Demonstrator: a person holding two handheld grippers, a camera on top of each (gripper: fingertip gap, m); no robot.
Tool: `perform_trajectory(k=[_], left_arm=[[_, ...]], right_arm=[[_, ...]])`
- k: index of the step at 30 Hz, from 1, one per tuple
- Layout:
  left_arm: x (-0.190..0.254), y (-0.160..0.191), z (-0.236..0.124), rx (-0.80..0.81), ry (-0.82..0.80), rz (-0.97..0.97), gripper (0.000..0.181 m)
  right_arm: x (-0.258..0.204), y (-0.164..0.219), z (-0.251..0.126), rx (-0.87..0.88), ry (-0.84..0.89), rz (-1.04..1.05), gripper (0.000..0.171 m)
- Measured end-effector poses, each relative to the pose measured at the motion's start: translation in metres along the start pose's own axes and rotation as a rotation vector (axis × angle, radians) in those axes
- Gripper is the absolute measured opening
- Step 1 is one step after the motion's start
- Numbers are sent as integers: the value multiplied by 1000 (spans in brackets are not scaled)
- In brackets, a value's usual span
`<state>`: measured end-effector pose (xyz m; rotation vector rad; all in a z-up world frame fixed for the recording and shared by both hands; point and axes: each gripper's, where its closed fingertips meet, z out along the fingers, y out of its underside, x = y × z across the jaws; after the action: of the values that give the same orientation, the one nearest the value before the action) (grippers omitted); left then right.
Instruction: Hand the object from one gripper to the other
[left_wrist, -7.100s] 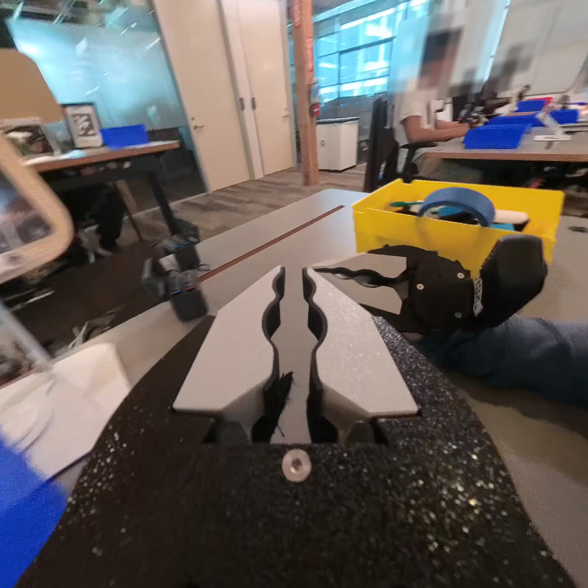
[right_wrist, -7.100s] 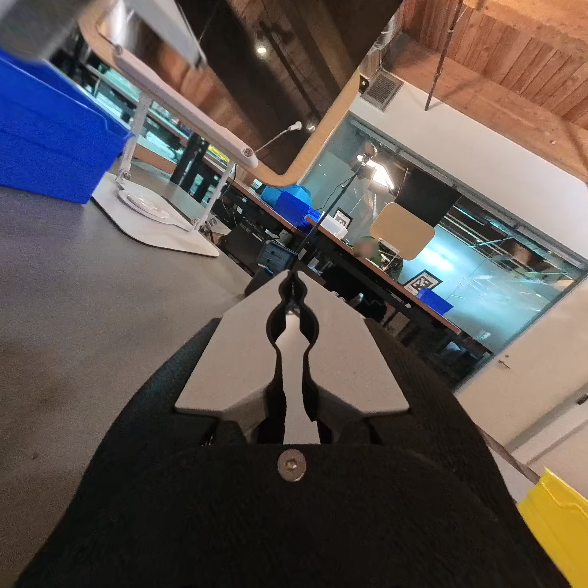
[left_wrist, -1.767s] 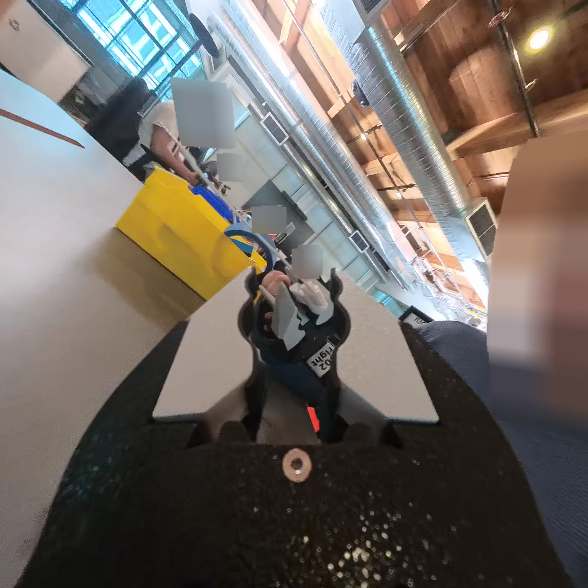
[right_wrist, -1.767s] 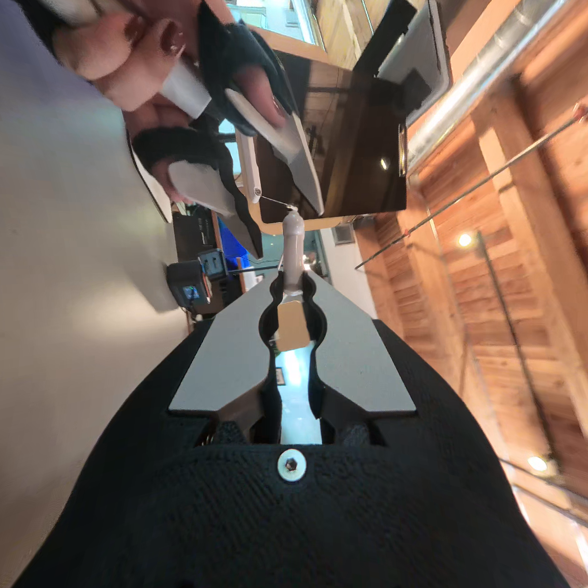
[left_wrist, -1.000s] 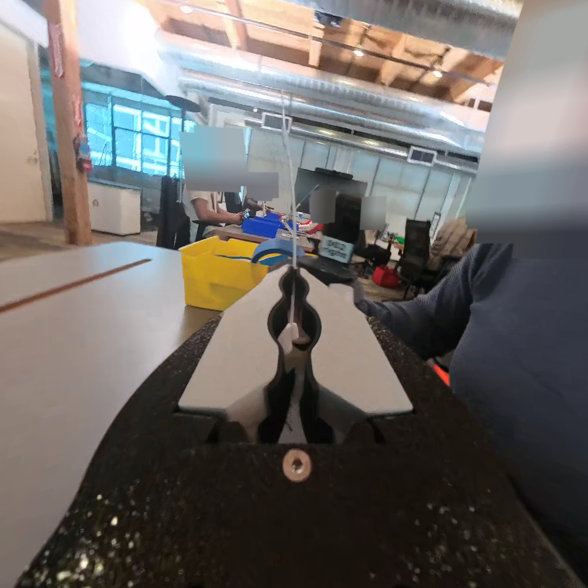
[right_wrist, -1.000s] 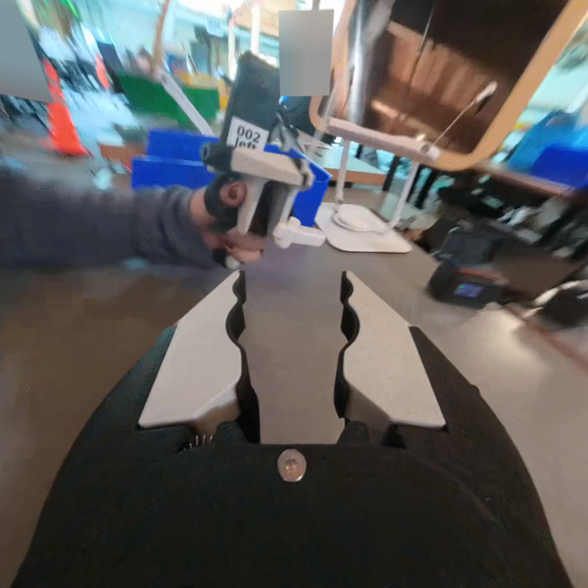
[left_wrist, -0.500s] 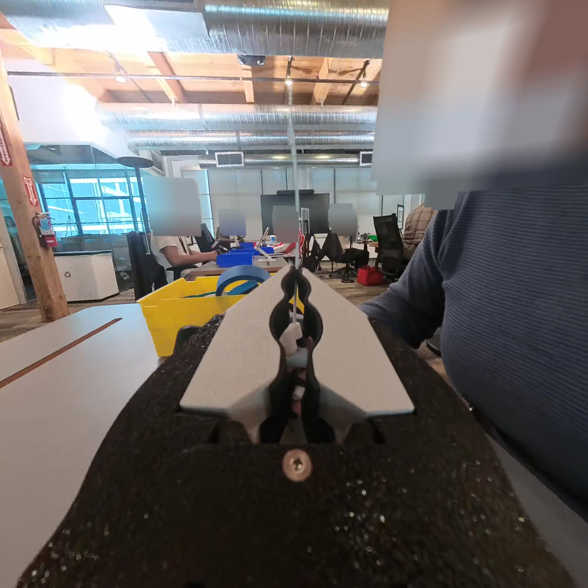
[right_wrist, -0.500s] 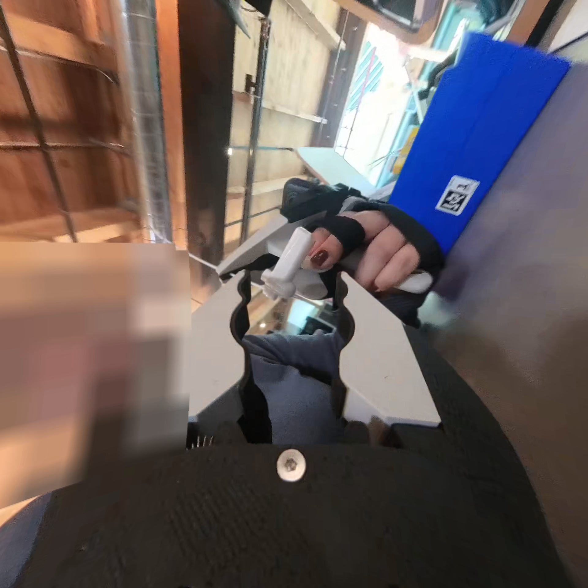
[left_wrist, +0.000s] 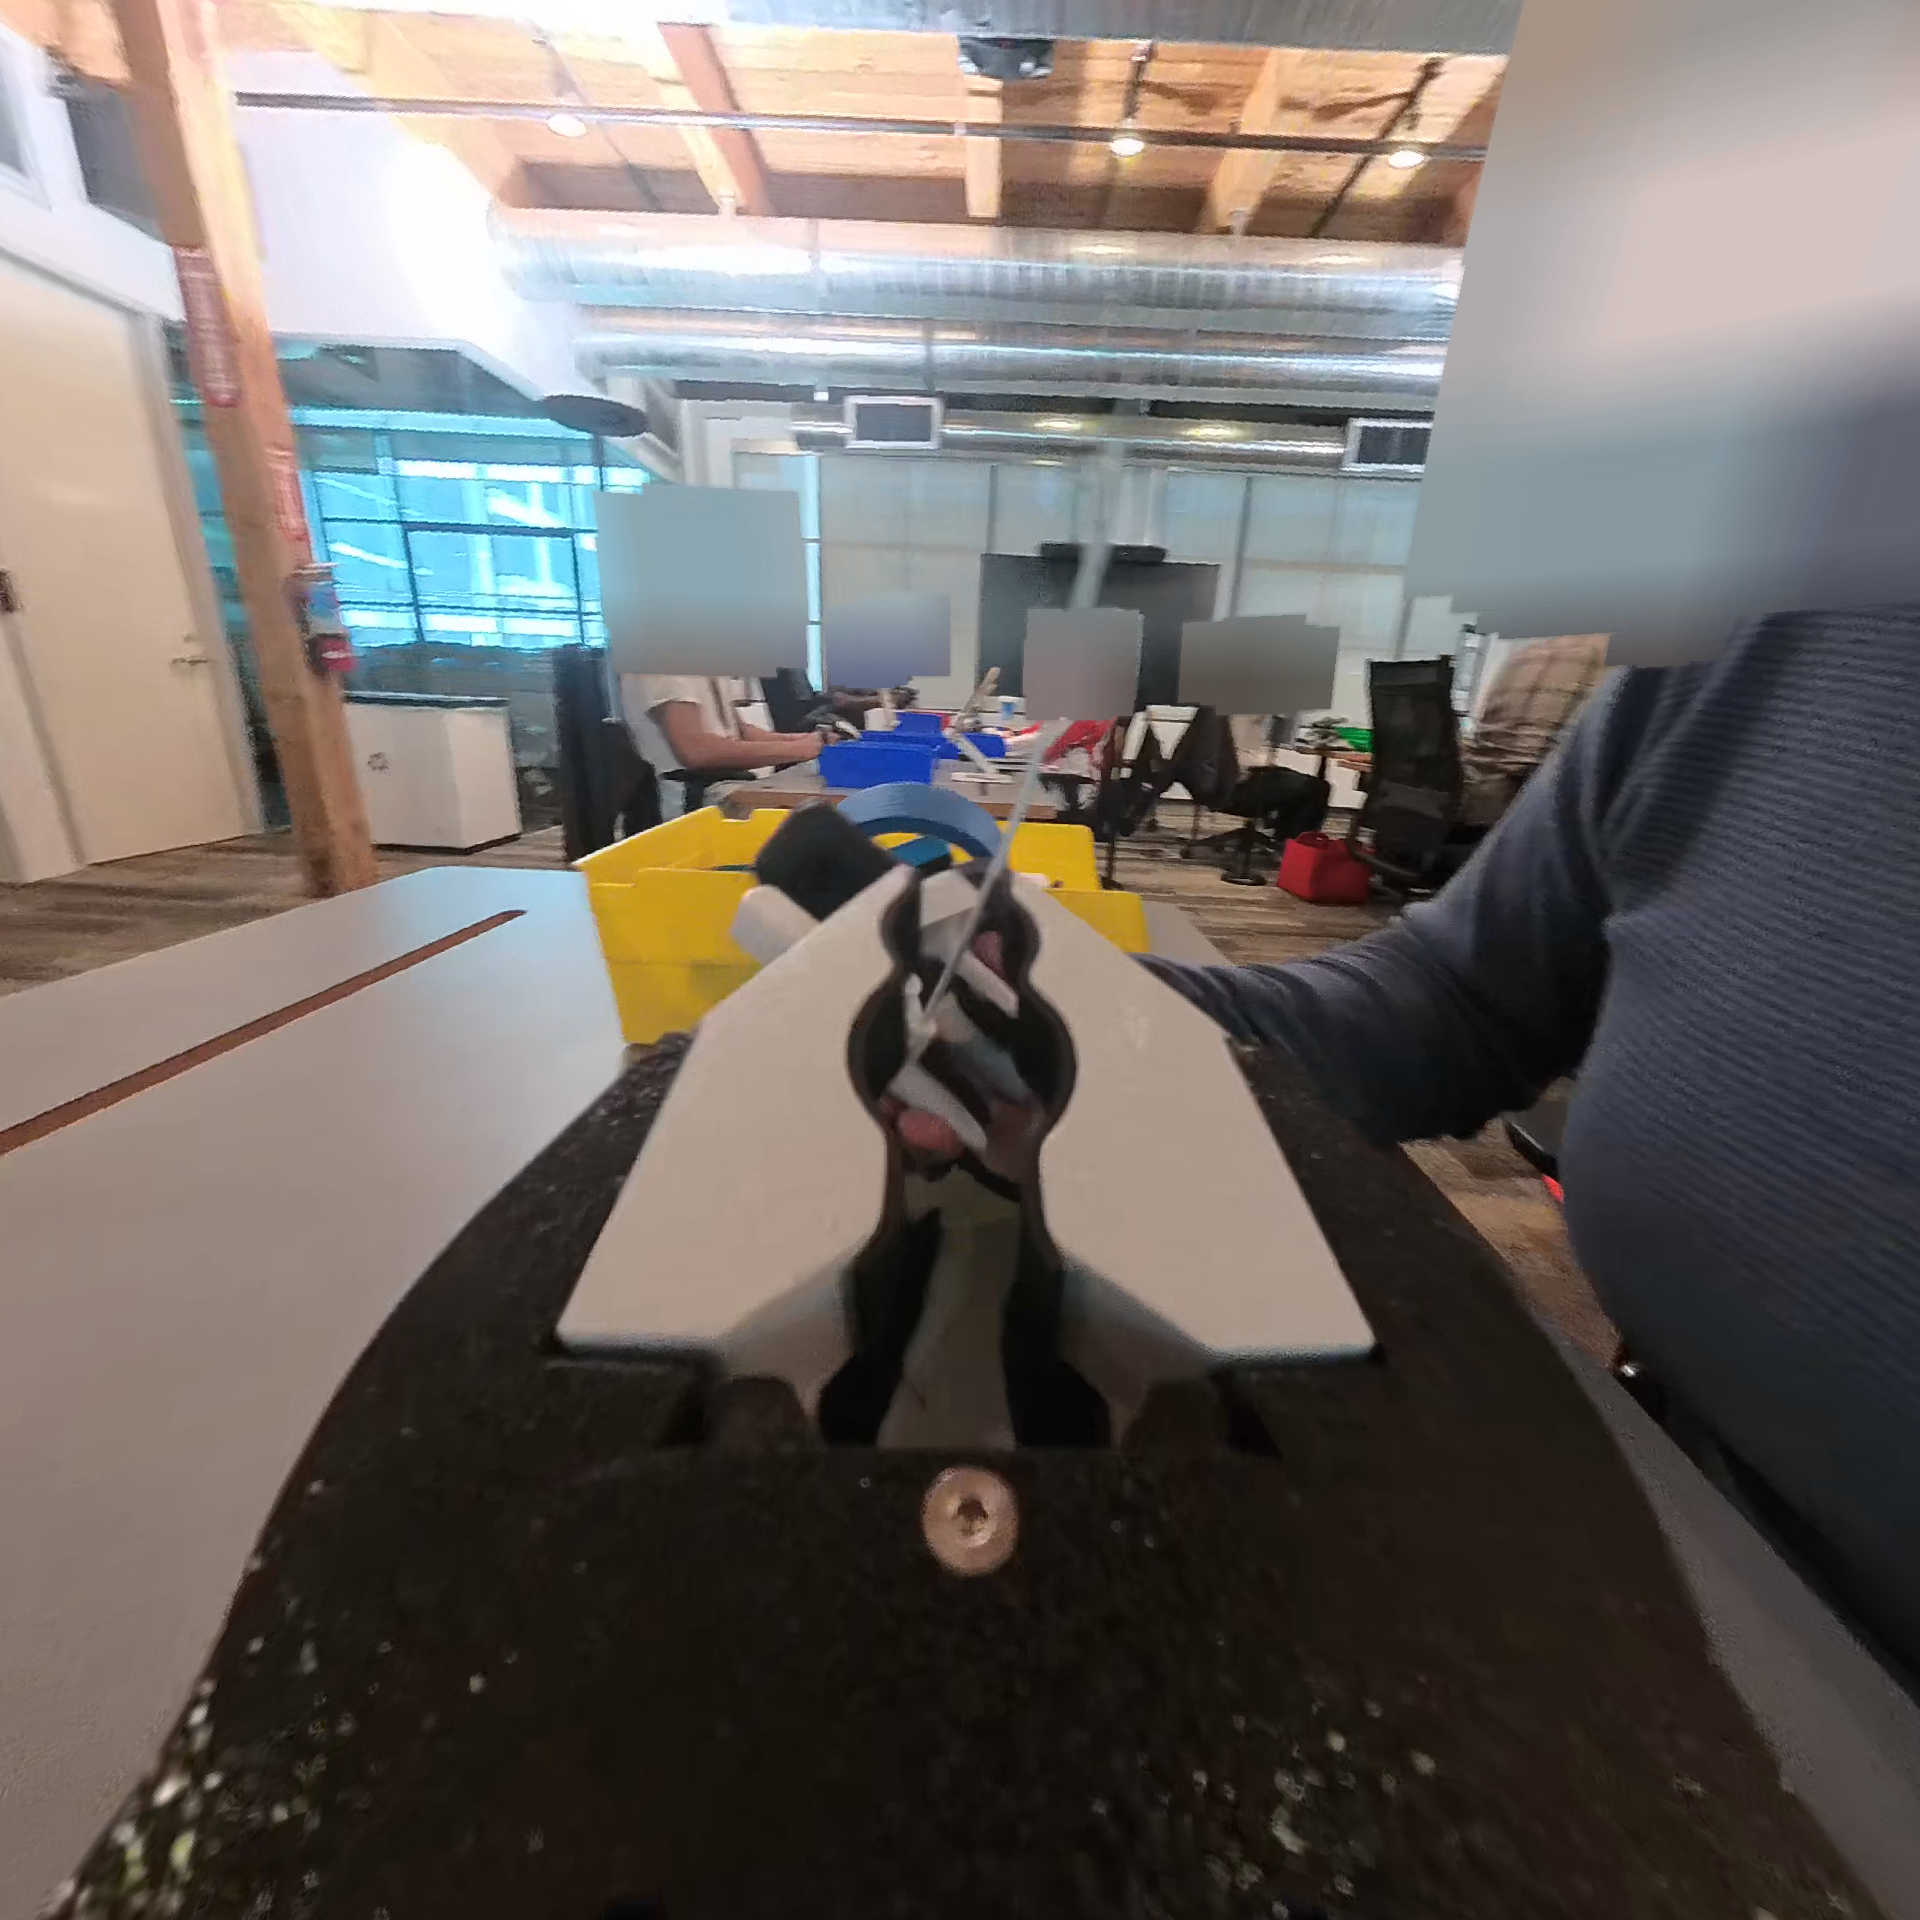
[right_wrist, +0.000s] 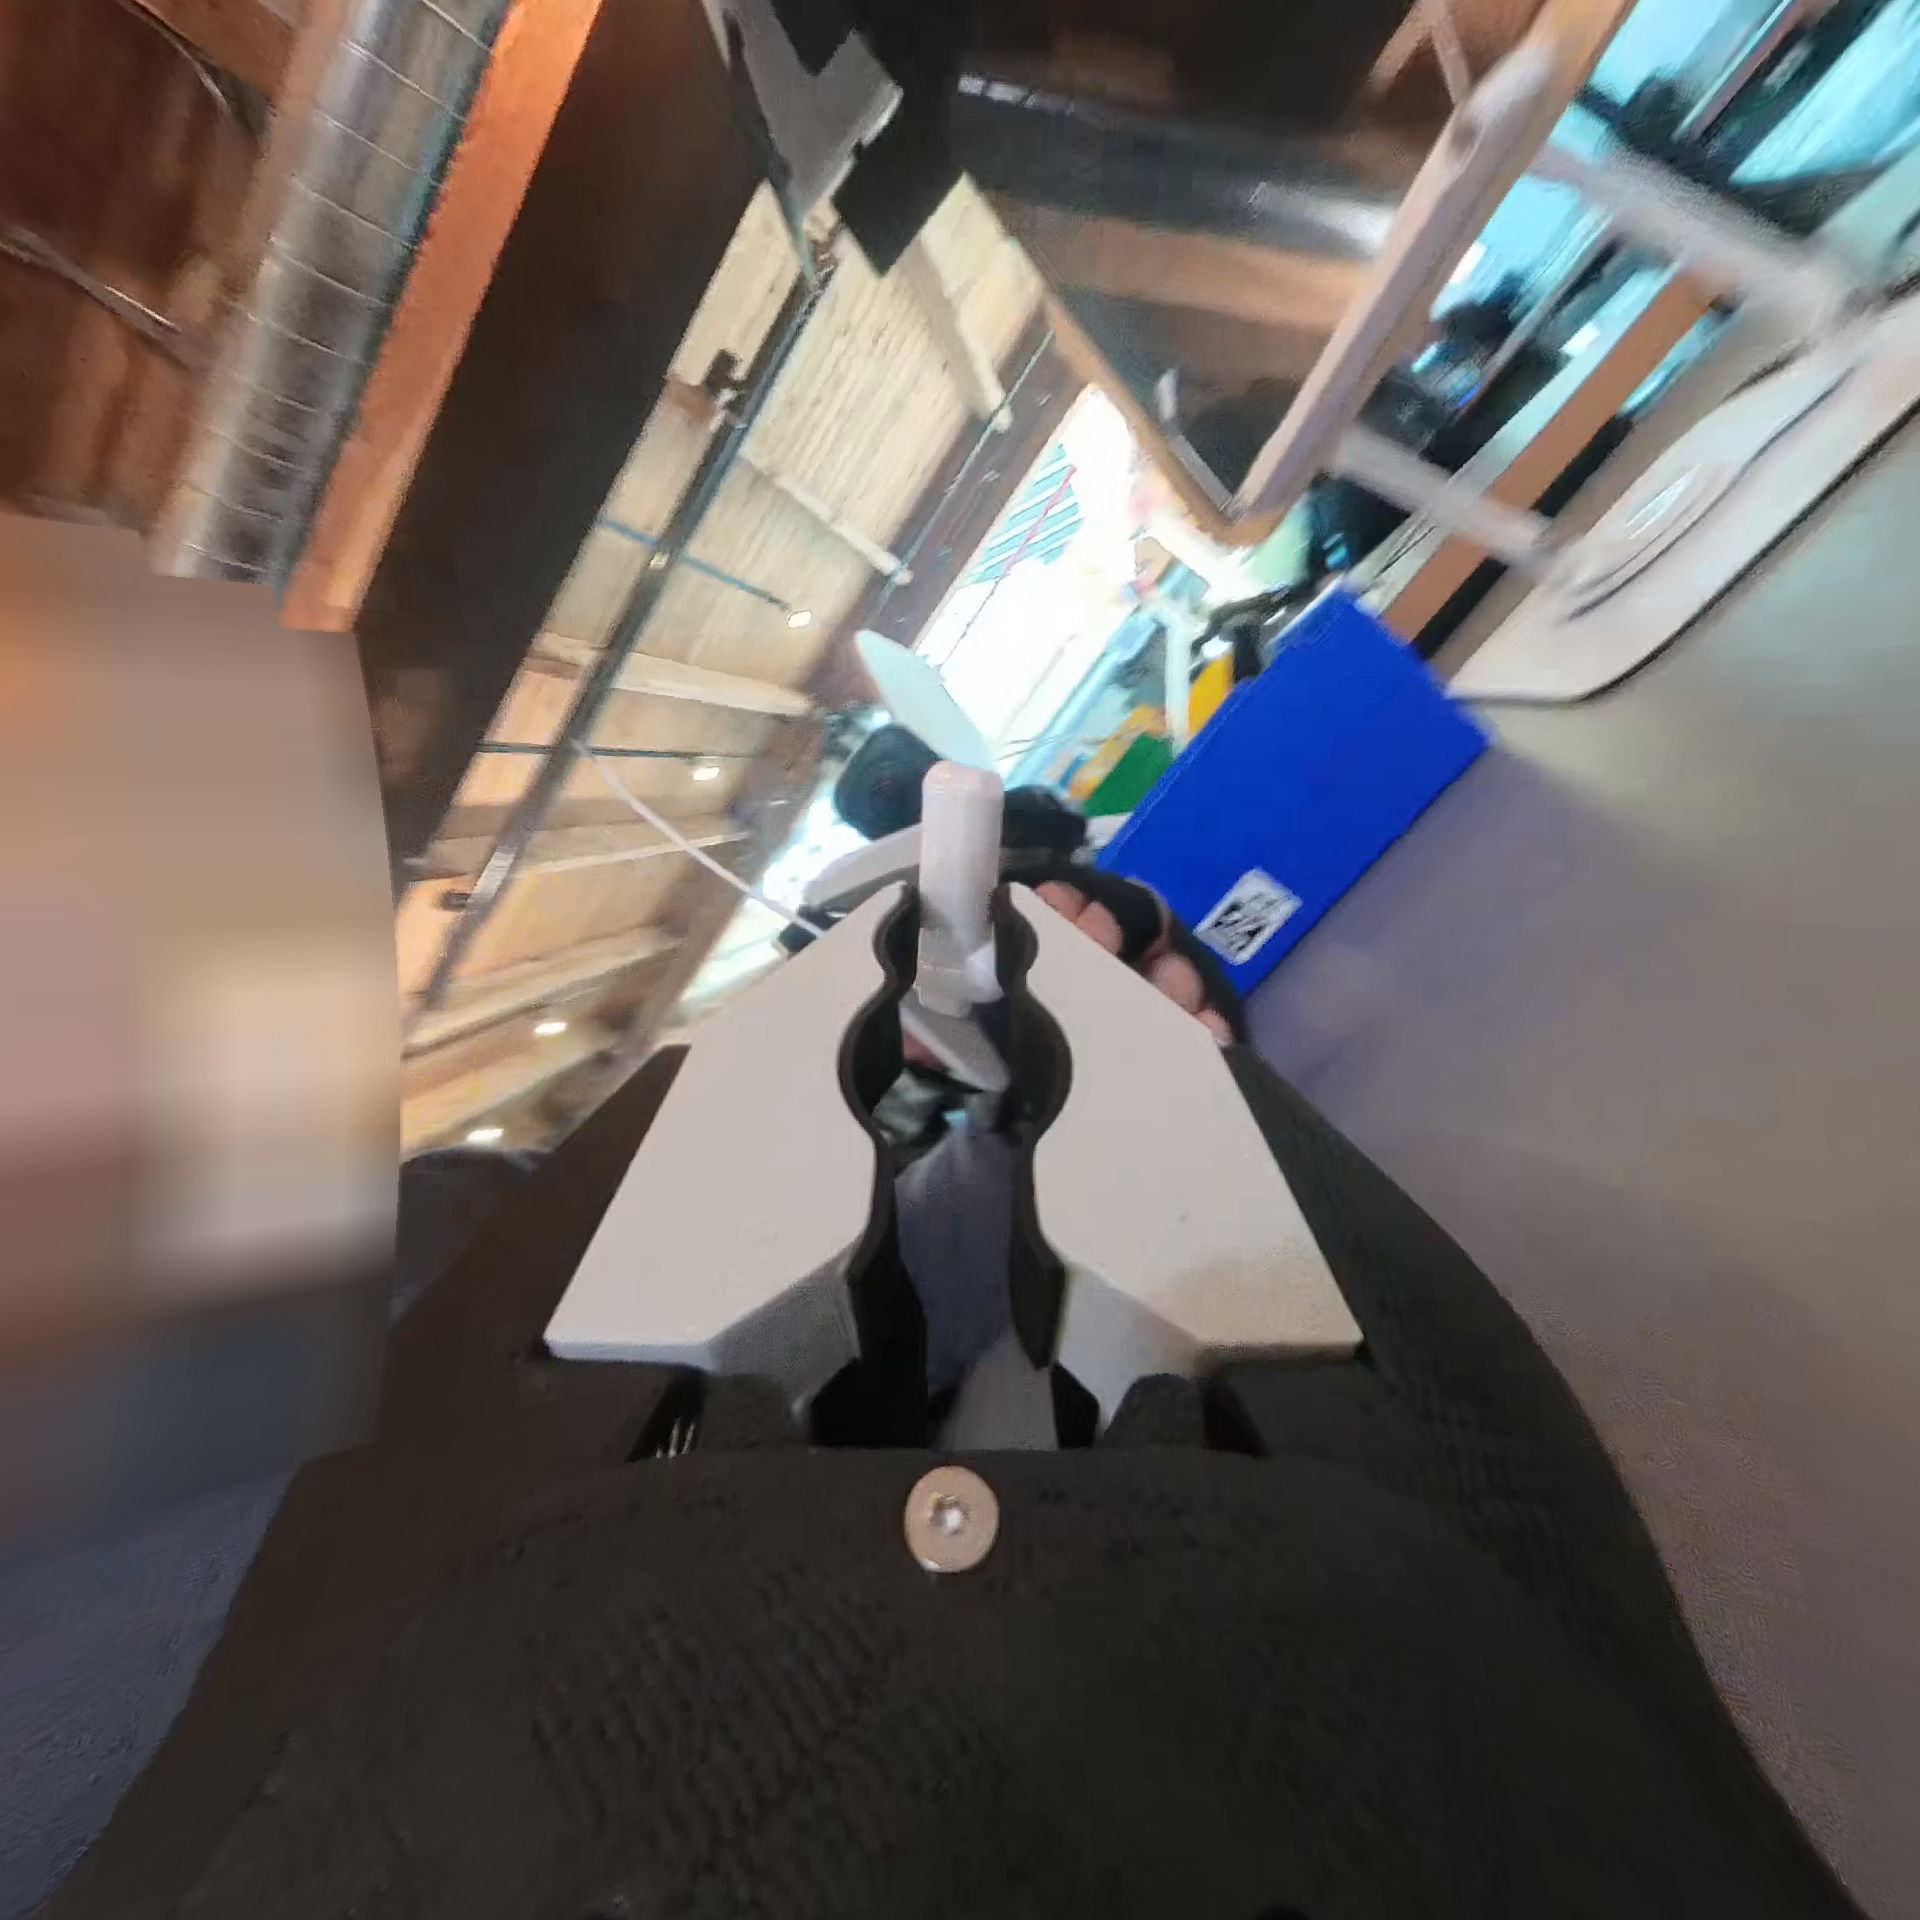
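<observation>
The object is a small white plastic peg (right_wrist: 961, 831) with a long thin white strand (left_wrist: 951, 977). My right gripper (right_wrist: 958, 904) is shut on the peg, whose rounded end sticks out past the fingertips. My left gripper (left_wrist: 966, 894) meets it tip to tip; its jaws stand a little apart, with the strand running up and to the right between them. Parts of the right gripper (left_wrist: 821, 868) show just behind the left fingertips. The gloved hand on the left gripper (right_wrist: 1127, 914) shows behind the right fingertips. Both grippers are held in the air above the table.
A grey table (left_wrist: 260, 1143) lies below, with a yellow bin (left_wrist: 665, 935) holding a blue tape roll (left_wrist: 914, 816) at its far edge. The person's blue sleeve (left_wrist: 1403, 1018) is at the right. A blue bin (right_wrist: 1299, 790) stands on the table in the right wrist view.
My right gripper has closed in on the left one and shut on the white peg. The left jaws, tight on the strand before, have parted slightly. The strand now leans right.
</observation>
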<state>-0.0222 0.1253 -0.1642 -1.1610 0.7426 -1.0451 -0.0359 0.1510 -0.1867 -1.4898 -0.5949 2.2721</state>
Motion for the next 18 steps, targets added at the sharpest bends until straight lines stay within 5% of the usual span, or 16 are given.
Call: perform_trajectory(k=[1, 12, 16, 18], left_arm=[[-5, 0, -1, -2, -29, -10, 23], [-58, 12, -18, -75, -318, -114, 91], [-71, 12, -26, -97, -437, -34, 91], [-63, 7, -23, -90, -409, 22, 77]], right_arm=[[3, -5, -3, 12, 47, -69, 12], [-6, -52, -30, 37, 612, -1203, 12], [-17, -58, -35, 14, 774, -1601, 12], [-18, -54, -33, -47, 836, -1827, 13]])
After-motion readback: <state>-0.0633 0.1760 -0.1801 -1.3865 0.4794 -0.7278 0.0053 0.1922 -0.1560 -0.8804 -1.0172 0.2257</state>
